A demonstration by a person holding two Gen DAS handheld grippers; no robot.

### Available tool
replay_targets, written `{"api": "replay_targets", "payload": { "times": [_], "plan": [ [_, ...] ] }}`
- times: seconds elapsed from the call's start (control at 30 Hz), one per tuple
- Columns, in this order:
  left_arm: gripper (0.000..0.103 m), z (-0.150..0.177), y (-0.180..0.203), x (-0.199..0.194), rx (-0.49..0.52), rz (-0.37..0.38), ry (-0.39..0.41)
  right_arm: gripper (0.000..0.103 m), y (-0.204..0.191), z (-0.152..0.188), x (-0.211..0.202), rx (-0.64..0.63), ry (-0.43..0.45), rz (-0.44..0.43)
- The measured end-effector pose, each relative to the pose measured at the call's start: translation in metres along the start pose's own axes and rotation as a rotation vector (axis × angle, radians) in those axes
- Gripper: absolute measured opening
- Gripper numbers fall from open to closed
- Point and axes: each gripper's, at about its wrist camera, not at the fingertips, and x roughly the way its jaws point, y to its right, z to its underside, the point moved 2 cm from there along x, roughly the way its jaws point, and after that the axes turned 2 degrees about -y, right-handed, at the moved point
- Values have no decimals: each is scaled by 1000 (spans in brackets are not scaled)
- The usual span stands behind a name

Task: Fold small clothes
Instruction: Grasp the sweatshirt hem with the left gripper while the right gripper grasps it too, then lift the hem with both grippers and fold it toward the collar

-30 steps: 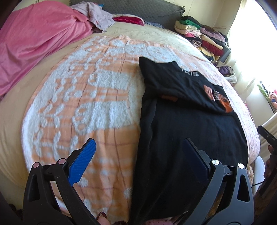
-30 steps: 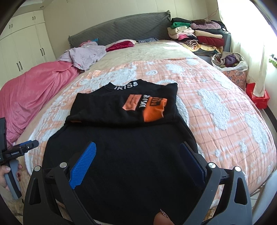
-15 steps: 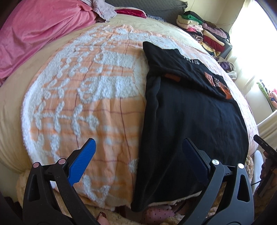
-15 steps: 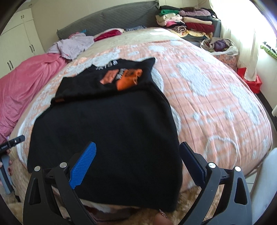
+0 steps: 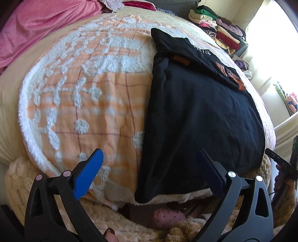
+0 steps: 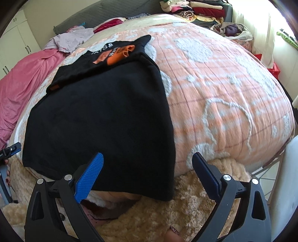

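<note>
- A bed (image 6: 232,89) fills both views, covered by an orange-and-white patterned blanket (image 5: 89,89) with raised, fluffy white shapes.
- A black garment (image 6: 100,119) lies flat on the blanket, its near hem hanging just over the foot edge of the bed.
- Its far end is folded back on itself, showing white lettering and an orange print (image 6: 119,54).
- The left claw (image 5: 149,173) hovers above the near left corner of the garment, its 2 blue fingers spread wide apart, holding nothing.
- The right claw (image 6: 147,175) hovers above the near right corner, also spread wide and holding nothing.
- A cream fluffy throw (image 6: 167,219) lies bunched below the foot of the bed.
- A pink sheet (image 5: 37,24) is heaped along the left side of the bed.
- A crumpled lilac garment (image 6: 72,39) rests near the grey padded headboard (image 6: 89,16).
- A pile of folded clothes (image 5: 216,28) stands beyond the far right corner of the bed, near a brightly lit window.
- White cupboard doors (image 6: 16,41) stand at the far left of the room.
</note>
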Motion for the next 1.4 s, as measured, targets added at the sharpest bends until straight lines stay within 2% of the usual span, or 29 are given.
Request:
{"api": "replay_targets", "payload": {
  "times": [0.07,0.13,0.33,0.5,0.63,0.77,0.8,0.83,0.87,0.93,1.0,1.07,1.13,1.4],
  "plan": [
    [93,4,1,-1,5,-3,-6,86,3,3,3,3,-14,-8],
    [92,7,2,-2,9,-3,-12,85,5,6,7,7,-21,-25],
    [84,17,3,-4,14,7,-36,71,10,9,17,14,-46,-69],
    [71,23,1,-4,-33,84,-68,70,18,12,21,47,-38,-107],
    [68,23,2,1,-35,90,-83,51,20,15,20,19,-43,-89],
    [55,24,2,7,-58,125,-111,31,18,18,15,-9,-44,-100],
    [50,23,2,8,-63,123,-113,27,15,18,13,-22,-42,-104],
    [47,23,2,8,-63,114,-113,18,13,19,11,-35,-39,-116],
    [42,23,2,9,-66,108,-114,14,11,20,8,-43,-36,-115],
    [34,23,-1,8,-82,105,-111,10,9,21,3,-60,-33,-111],
    [20,22,-3,5,-77,86,-108,6,7,20,-1,-66,-30,-120],
    [13,22,-5,1,-80,101,-103,6,6,16,-10,-72,-16,-140],
    [12,21,-6,-1,-89,128,-105,6,5,12,-19,-72,4,-175],
    [13,23,-4,12,-80,119,-134,6,-2,-11,-47,-54,98,-279]
  ]
}}
